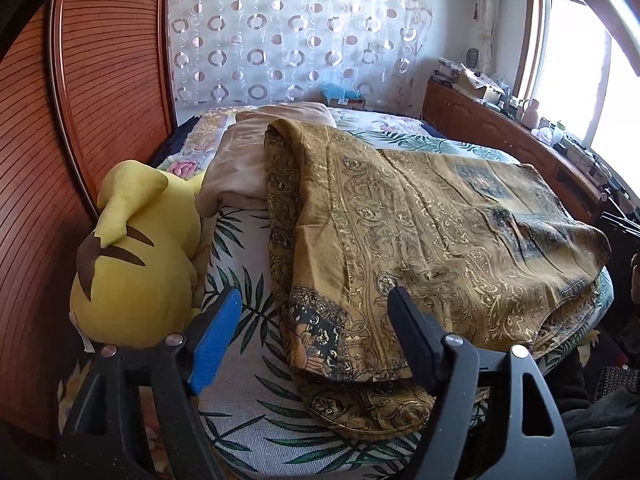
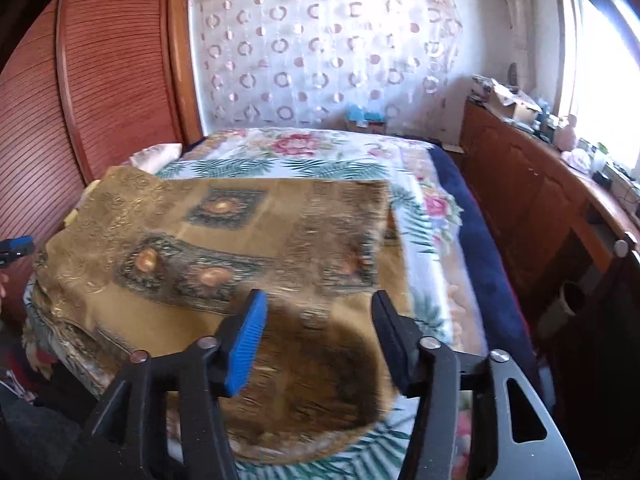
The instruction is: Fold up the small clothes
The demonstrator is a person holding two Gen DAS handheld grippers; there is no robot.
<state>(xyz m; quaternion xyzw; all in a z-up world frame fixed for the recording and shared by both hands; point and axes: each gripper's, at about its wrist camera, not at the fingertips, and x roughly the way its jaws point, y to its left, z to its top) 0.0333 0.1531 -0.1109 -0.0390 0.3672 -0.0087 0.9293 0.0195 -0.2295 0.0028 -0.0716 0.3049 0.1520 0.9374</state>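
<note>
A mustard-gold garment [image 1: 440,220] with a paisley print and dark square patches lies folded on the bed's leaf-print sheet [image 1: 248,420]. Its left side is doubled over, and a layered hem points toward me. My left gripper [image 1: 315,292] stands open over that near left corner. The blue pad is on the sheet side and the black finger is over the cloth, and neither presses on it. In the right wrist view the garment [image 2: 200,240] is blurred at its near right corner. My right gripper [image 2: 320,294] hangs open above it with nothing pinched.
A yellow plush toy [image 1: 136,272] sits at the bed's left edge against a reddish slatted wooden panel [image 1: 100,80]. Beige cloth [image 1: 240,160] lies behind the garment. A cluttered wooden cabinet [image 2: 520,184] runs along the right under a bright window. A person's dark clothing [image 1: 600,420] is at lower right.
</note>
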